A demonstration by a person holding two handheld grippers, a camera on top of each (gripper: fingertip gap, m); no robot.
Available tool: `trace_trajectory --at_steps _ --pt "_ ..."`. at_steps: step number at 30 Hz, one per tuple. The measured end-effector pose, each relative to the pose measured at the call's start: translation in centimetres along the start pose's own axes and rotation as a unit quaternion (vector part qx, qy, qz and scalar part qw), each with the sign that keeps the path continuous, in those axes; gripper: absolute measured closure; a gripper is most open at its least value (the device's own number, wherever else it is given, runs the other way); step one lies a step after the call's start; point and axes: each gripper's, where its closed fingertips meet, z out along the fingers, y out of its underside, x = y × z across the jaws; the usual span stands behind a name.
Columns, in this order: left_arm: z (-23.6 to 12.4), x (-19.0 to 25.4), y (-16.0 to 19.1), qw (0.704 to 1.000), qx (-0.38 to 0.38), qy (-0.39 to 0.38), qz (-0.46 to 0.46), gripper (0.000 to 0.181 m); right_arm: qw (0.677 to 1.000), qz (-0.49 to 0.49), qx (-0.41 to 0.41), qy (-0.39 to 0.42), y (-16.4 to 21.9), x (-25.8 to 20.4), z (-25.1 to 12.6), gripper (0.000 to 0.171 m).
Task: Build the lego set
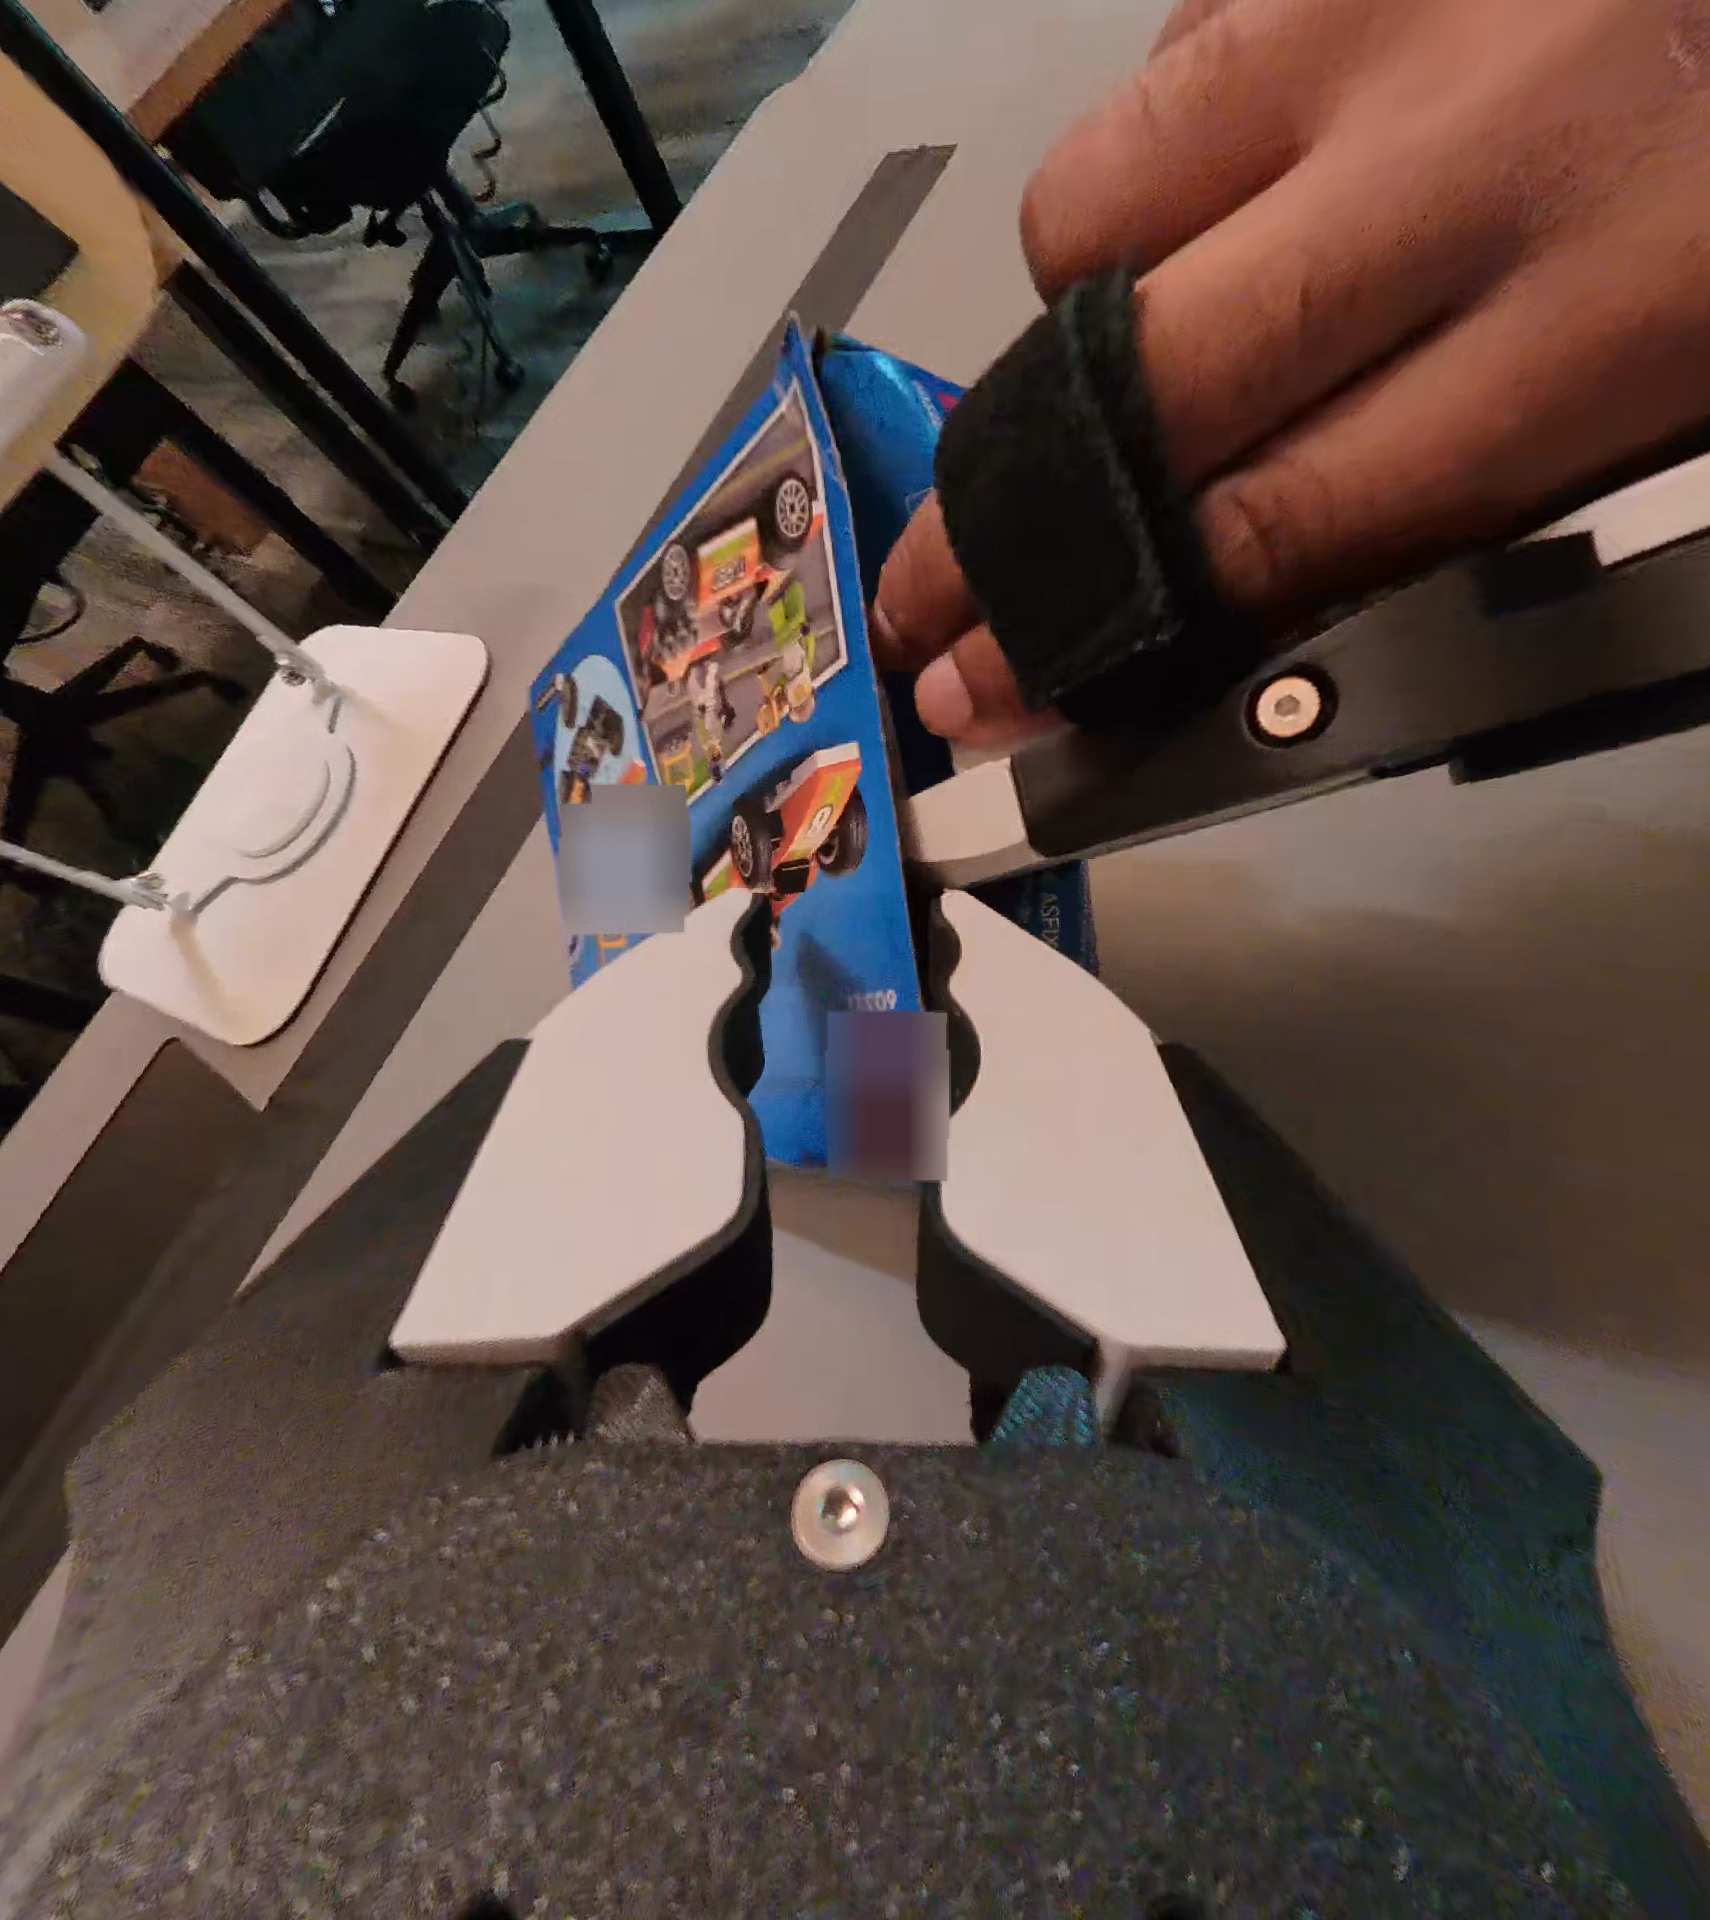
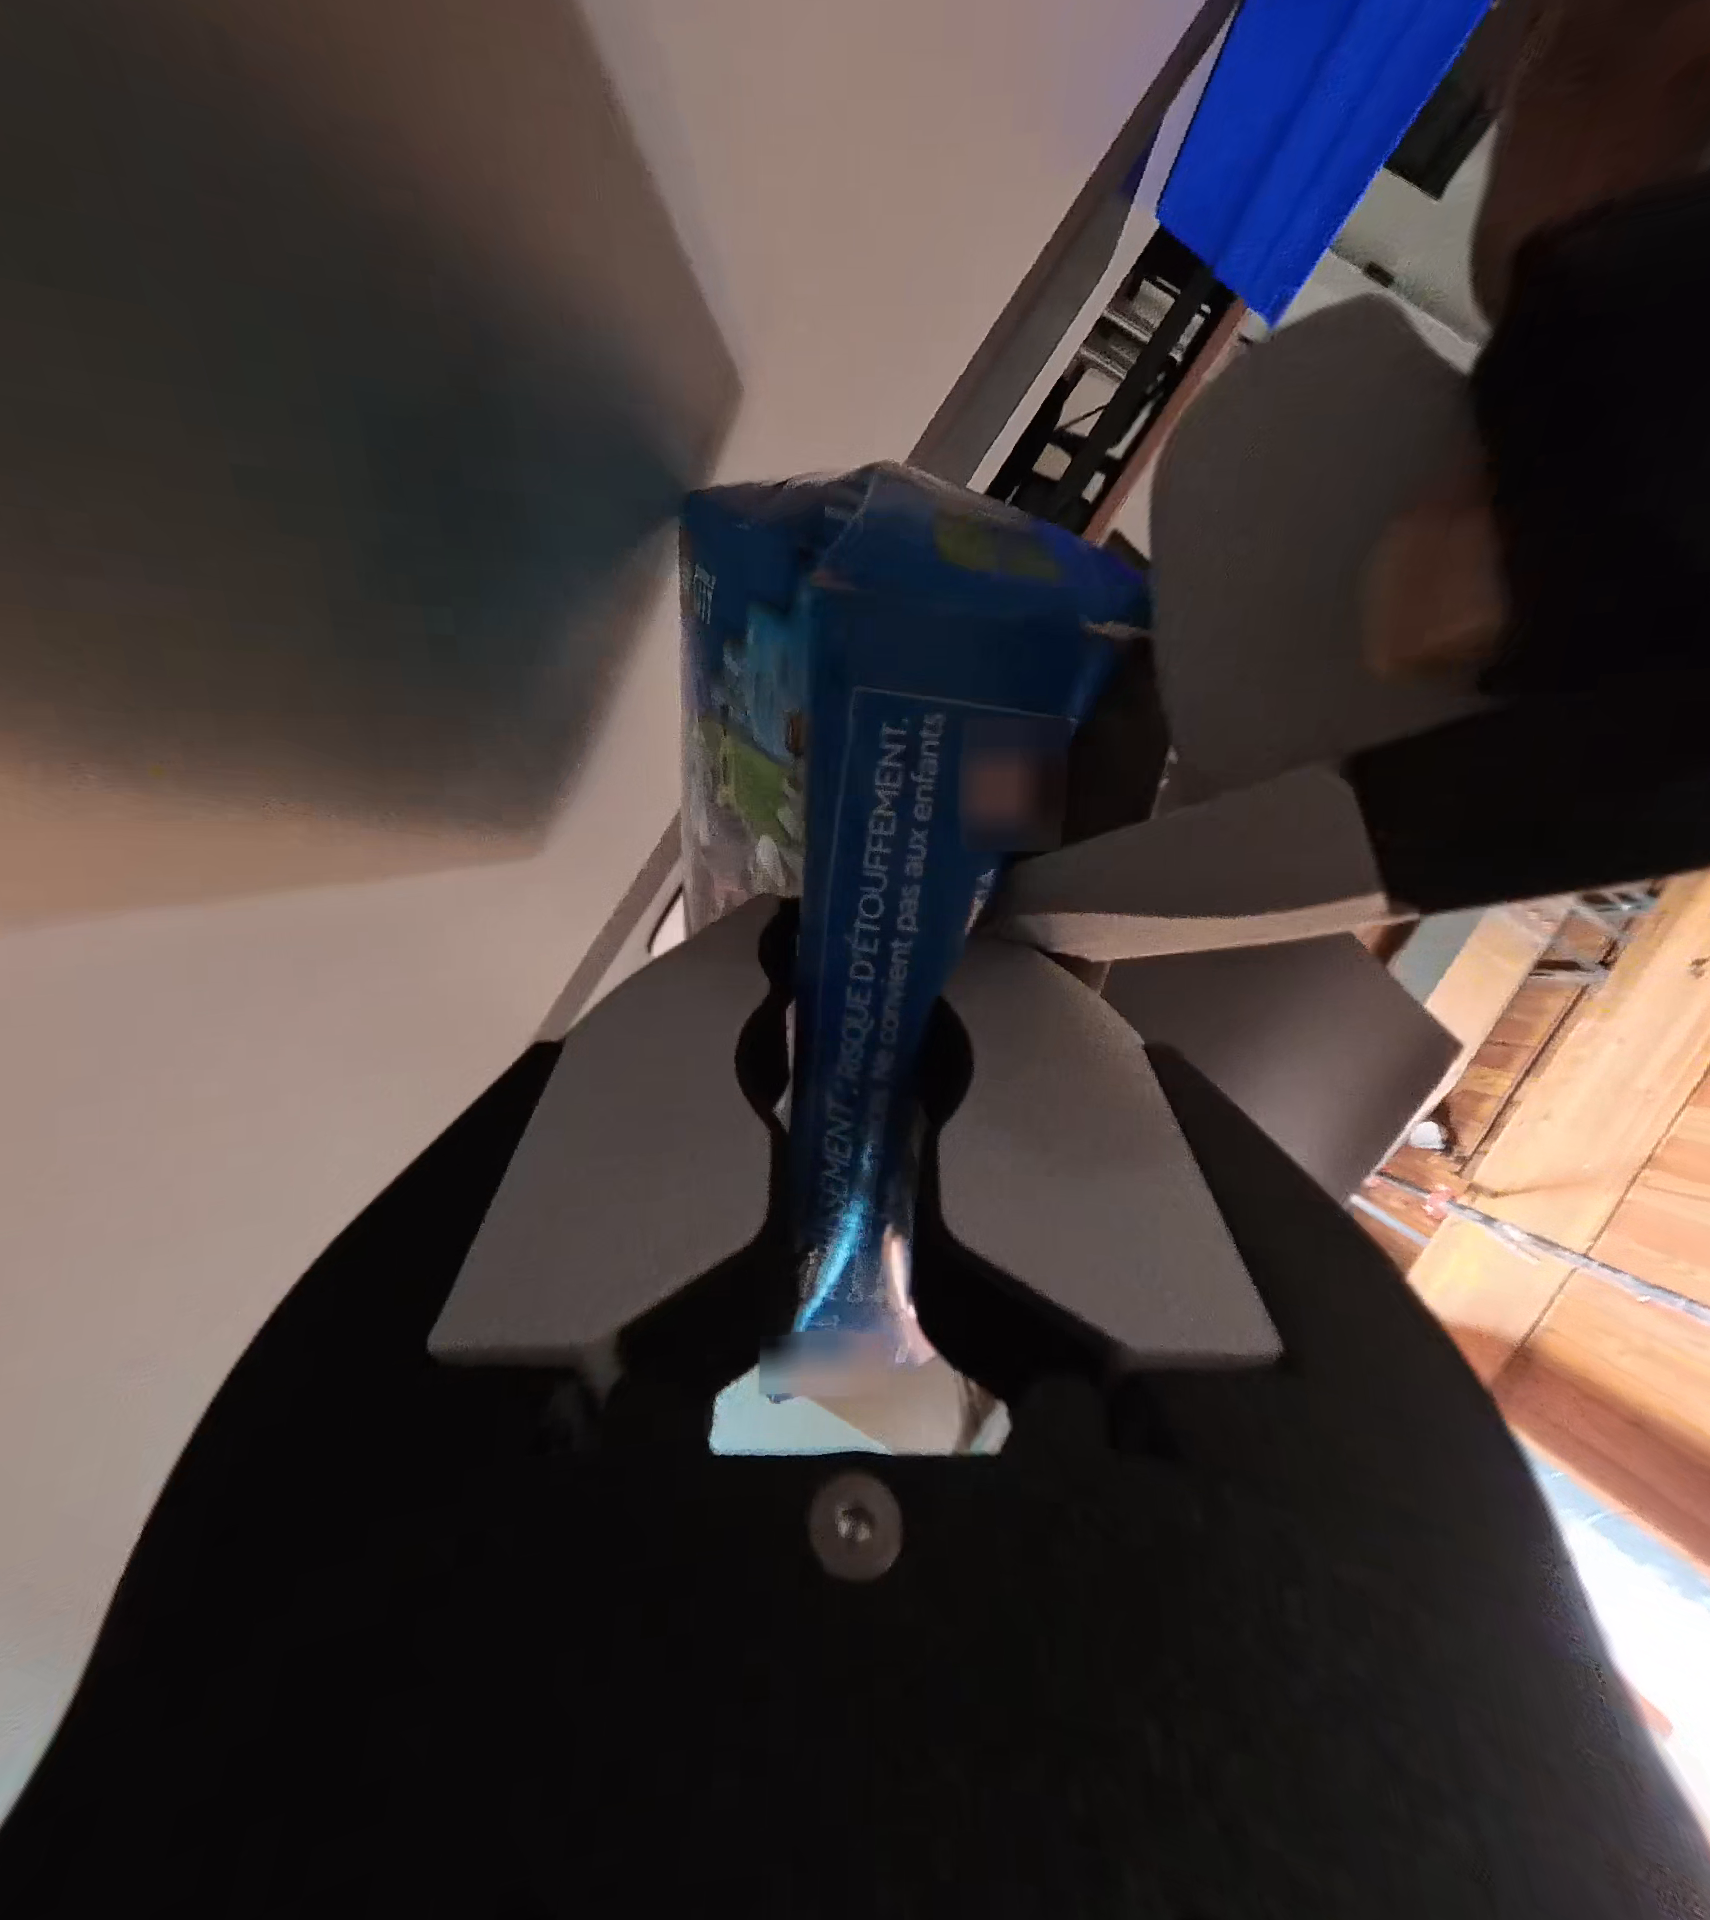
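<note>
A blue Lego box (image 1: 726, 665) with pictures of an orange car is held upright above the grey table (image 1: 1453, 1091). My left gripper (image 1: 835, 914) is shut on the box's lower edge. My right gripper (image 2: 882, 935) is shut on the box (image 2: 892, 748) along its narrow side, where the cardboard is pinched in. In the left wrist view the right gripper (image 1: 965, 831) comes in from the right, held by a hand (image 1: 1402, 312) with a black strap over one finger. In the right wrist view the left gripper (image 2: 1194, 883) meets the box from the right.
A white flat stand base (image 1: 290, 831) with thin metal rods sits at the table's left edge. A dark tape strip (image 1: 861, 239) runs along the table. Black office chairs (image 1: 342, 104) stand beyond it. A blue panel (image 2: 1298, 135) and wooden surfaces (image 2: 1557, 1143) lie behind. Left and right tips are no more than a few centimetres apart.
</note>
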Motion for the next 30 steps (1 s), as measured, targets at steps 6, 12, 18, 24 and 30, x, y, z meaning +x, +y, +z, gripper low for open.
trace_trajectory --at_steps 6,12,18,24,30 --pt "-0.3 -0.8 0.4 0.998 -0.021 -0.043 0.032 0.175 0.998 0.051 0.021 -0.022 -0.4 0.0 -0.1 0.145" --pt "-0.5 -1.2 0.3 0.998 -0.016 -0.046 0.037 0.180 0.964 0.241 0.004 -0.109 1.3 0.1 -1.0 0.138" --pt "-0.1 -0.5 0.3 0.998 -0.014 -0.028 0.060 0.180 0.950 0.258 -0.016 -0.174 1.4 -1.8 -0.9 0.134" --pt "0.0 -0.2 1.1 0.997 -0.009 -0.004 0.072 0.180 0.948 0.217 -0.033 -0.231 0.3 -4.2 0.1 0.117" --pt "-0.2 -0.6 1.9 0.997 -0.002 0.003 0.080 0.180 0.936 0.246 0.010 -0.253 -0.9 -4.1 0.9 0.131"
